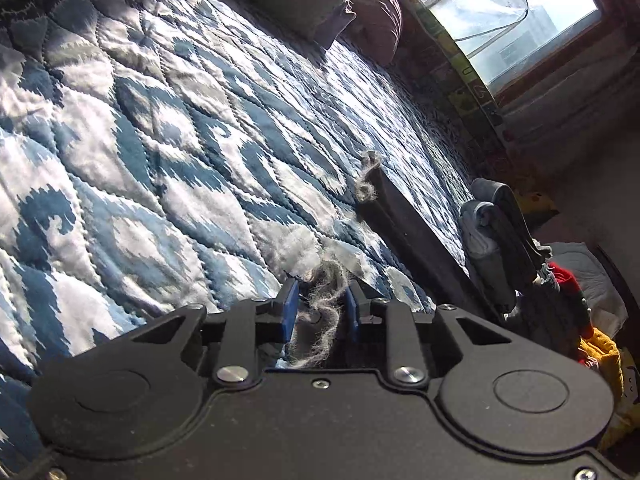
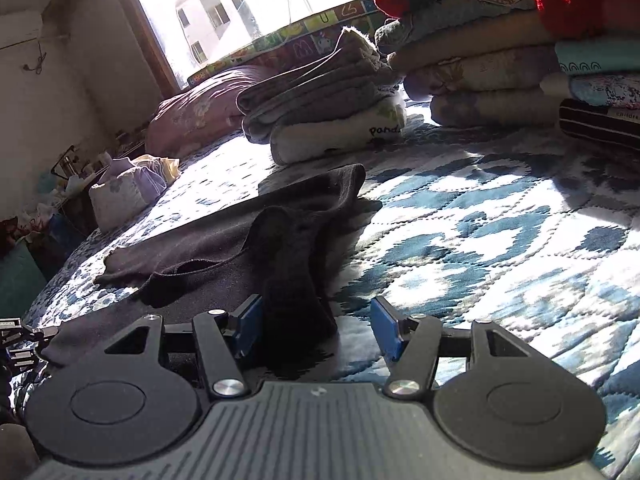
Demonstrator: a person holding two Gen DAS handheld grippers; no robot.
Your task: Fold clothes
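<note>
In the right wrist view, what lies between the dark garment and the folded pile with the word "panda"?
Only bare blue-and-white quilt, sunlit and partly shadowed, lies between the dark garment and the panda pile. The right wrist view shows this.

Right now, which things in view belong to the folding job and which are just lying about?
In play:
- dark garment, spread on the quilt
- right tool, open around a raised fold of it
- left tool, with grey fluffy yarn between its pads

Lying about:
- folded stacks
- pillow
- window
</note>
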